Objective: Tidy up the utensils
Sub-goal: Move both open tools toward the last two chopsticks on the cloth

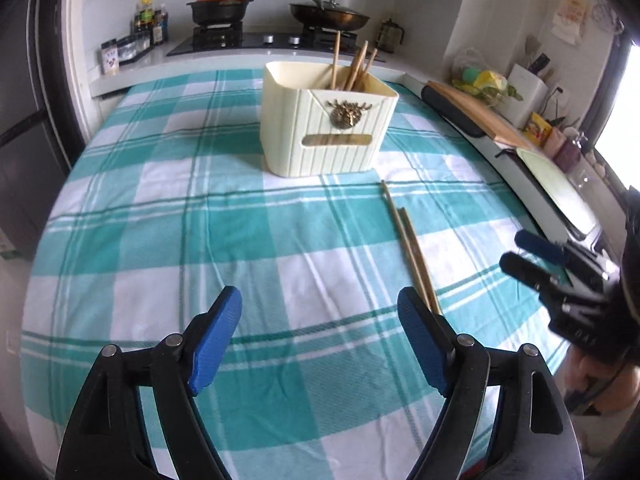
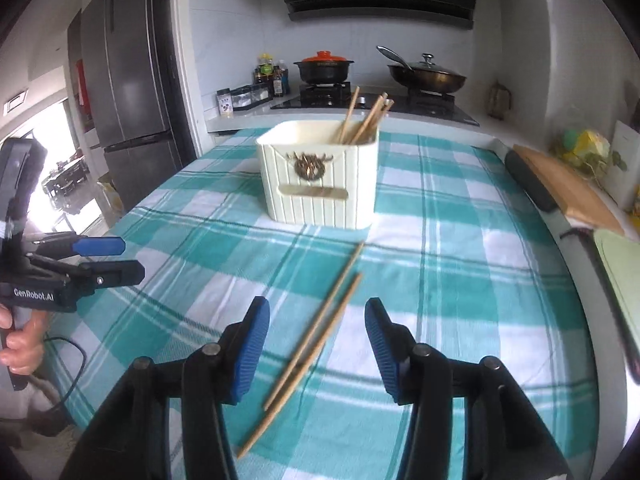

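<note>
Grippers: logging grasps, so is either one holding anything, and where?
Nothing is held. Both chopsticks lie on the tablecloth; both jaws stand open.

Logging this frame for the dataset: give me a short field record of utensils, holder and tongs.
surface: checked cloth on table
holder: cream box, upright, far middle of the cloth
in holder: several chopsticks, leaning, tips above the rim
loose: two chopsticks flat on the cloth, side by side, nearer than the box
left tongs: open, empty, left of the loose pair
right tongs: open, empty, loose pair lies between the fingers, not gripped
left to do: loose pair not yet in the box
</note>
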The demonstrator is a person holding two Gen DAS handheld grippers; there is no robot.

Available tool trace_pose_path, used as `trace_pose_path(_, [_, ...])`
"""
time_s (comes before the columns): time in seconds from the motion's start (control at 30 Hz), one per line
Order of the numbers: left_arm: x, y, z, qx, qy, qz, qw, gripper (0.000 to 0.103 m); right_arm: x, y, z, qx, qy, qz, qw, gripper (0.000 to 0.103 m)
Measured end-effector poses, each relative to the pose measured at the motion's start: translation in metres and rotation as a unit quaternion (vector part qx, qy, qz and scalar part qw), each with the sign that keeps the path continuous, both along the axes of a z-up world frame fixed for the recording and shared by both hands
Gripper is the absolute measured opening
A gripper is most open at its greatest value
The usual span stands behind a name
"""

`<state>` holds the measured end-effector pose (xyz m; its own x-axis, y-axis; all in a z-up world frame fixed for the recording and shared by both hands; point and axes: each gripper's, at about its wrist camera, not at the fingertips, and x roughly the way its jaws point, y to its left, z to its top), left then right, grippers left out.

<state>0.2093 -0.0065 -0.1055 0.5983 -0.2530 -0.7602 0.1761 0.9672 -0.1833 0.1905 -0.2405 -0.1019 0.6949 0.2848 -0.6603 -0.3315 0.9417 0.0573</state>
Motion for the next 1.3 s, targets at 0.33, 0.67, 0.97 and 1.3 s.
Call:
trace_pose_path(0.33, [-0.017, -0.022, -0.019, 0.002, 0.012, 0.002, 0.9999, 0.082, -0.027, -0.034, -0.032, 0.013, 0.026, -0.088, 0.996, 0.051])
trace_pose_path(0.67, [-0.021, -0.015, -0.023, 0.011, 0.012, 0.026, 0.9995, 0.085, -0.030, -0.026, -0.033, 0.023, 0.016, -0.086, 0.996, 0.051])
trace_pose_path(0.97, [-0.017, -0.023, -0.033, 0.020, 0.024, 0.022, 0.9993, 0.085, -0.031, -0.032, -0.036, 0.030, 0.013, -0.095, 0.995, 0.051])
trace_pose_path(1.3, [0.023, -0.050, -0.050, 0.035, 0.060, -0.012, 0.9975, 0.085, -0.029, -0.044, -0.042, 0.043, 0.016, -0.115, 0.992, 0.051])
